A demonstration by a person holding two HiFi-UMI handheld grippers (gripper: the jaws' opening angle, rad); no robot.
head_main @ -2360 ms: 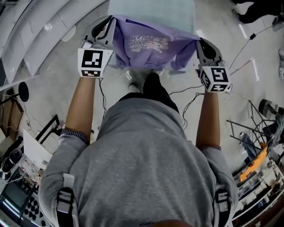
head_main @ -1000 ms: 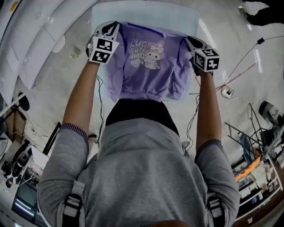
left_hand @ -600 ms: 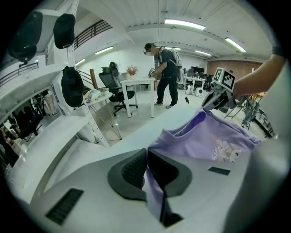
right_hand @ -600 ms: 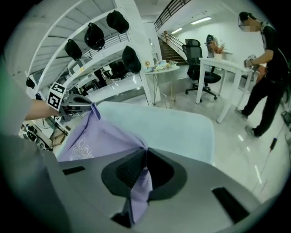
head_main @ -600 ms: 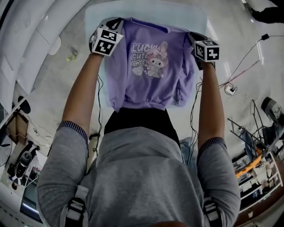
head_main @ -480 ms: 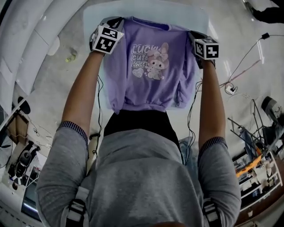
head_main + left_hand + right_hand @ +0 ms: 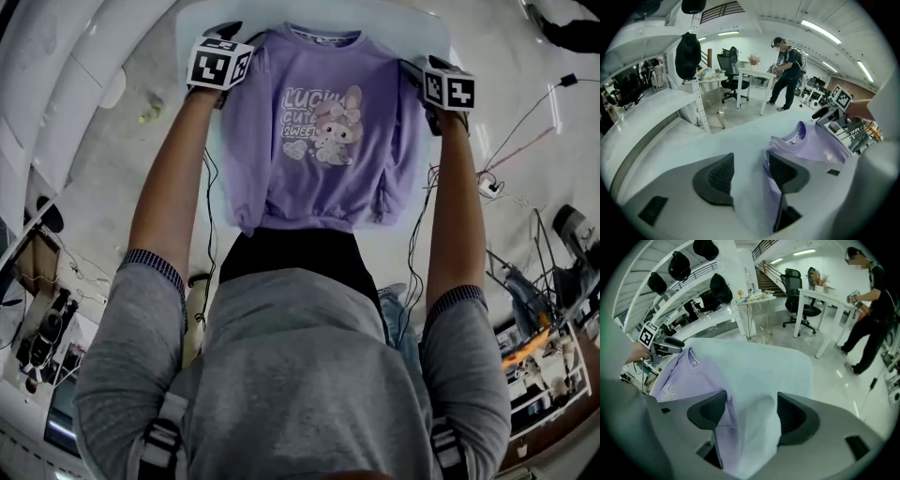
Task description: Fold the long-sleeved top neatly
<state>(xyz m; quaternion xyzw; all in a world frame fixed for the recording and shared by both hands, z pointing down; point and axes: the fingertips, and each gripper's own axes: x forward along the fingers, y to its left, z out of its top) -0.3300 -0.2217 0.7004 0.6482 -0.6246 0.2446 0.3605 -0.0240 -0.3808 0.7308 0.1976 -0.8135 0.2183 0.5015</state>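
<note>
Table [image 7: 384, 17] is carrying the lavender long-sleeved top [image 7: 319, 141], which is lying flat, bunny print facing up. Left gripper [image 7: 750, 171] and right gripper [image 7: 751, 413] are hovering at its shoulders, their jaws having just been opening, with shoulder fabric lying loose between them.

Lab, office chairs [image 7: 793, 284], white desks [image 7: 825, 297], floor cables [image 7: 521, 142]

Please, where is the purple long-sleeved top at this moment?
In the head view, the purple top lies spread out, print up, on the pale table, at the upper middle, its hem toward the person.
</note>
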